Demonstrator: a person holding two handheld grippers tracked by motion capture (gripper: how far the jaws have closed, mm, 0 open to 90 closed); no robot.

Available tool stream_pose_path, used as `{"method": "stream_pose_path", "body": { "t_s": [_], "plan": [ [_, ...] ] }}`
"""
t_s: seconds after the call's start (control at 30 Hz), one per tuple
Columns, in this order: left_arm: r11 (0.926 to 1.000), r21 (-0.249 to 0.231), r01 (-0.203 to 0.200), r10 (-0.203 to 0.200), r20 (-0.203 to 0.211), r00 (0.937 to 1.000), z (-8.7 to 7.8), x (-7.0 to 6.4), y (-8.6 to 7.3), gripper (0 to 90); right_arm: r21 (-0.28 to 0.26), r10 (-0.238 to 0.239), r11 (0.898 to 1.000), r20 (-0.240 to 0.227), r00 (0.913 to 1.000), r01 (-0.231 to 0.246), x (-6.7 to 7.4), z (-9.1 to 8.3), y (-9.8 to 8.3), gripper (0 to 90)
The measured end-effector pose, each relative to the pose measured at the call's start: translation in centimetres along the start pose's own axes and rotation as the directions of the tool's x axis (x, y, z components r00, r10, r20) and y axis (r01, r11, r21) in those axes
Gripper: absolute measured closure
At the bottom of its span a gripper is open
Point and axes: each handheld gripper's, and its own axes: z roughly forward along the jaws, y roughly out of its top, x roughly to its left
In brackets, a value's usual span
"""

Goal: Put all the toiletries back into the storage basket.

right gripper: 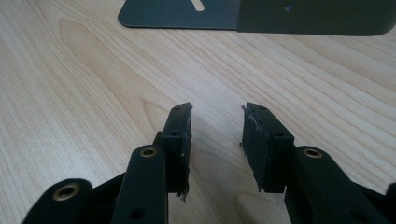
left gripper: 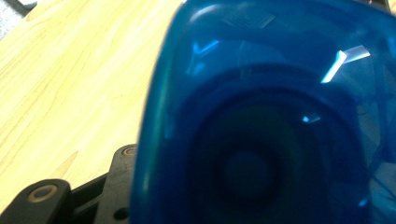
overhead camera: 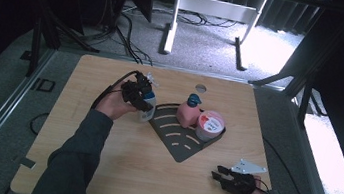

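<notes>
My left gripper (overhead camera: pixel 143 102) is closed around the top of a pale bottle (overhead camera: pixel 147 111) with a blue upper part, just off the left edge of a dark fan-shaped tray (overhead camera: pixel 179 146). In the left gripper view the translucent blue bottle (left gripper: pixel 261 121) sits right against the camera, between the jaws. On the tray stand a pink pump bottle (overhead camera: pixel 188 114) and a round tub with a pink lid (overhead camera: pixel 210 125). Near the table's front right my right gripper (overhead camera: pixel 217 173) (right gripper: pixel 217 116) lies low and open, with bare wood between its pads.
The wooden table (overhead camera: pixel 100 163) has a small round hole (overhead camera: pixel 201 87) near its far edge. The tray's dark rim (right gripper: pixel 317 18) lies ahead of the right gripper. Cables and a white stand's legs lie on the floor beyond the table.
</notes>
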Motion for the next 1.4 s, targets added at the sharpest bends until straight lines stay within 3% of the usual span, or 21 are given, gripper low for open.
{"method": "stream_pose_path", "body": {
  "t_s": [0.47, 1.4],
  "plan": [
    [0.9989, -0.045, 0.016, -0.016, 0.001, 0.9999, 0.6, -0.6, 1.6, 54.5, 0.002, -0.001, 1.0, -0.001, 1.0, 0.001, 0.0, 0.0, 0.0, 62.0],
    [0.9969, -0.071, 0.034, -0.035, -0.01, 0.9993, 2.5, -0.7, 3.0, 54.5, 0.001, 0.0, 1.0, -0.001, 1.0, 0.0, 0.0, 0.0, 0.0, 62.1]
  ]
}}
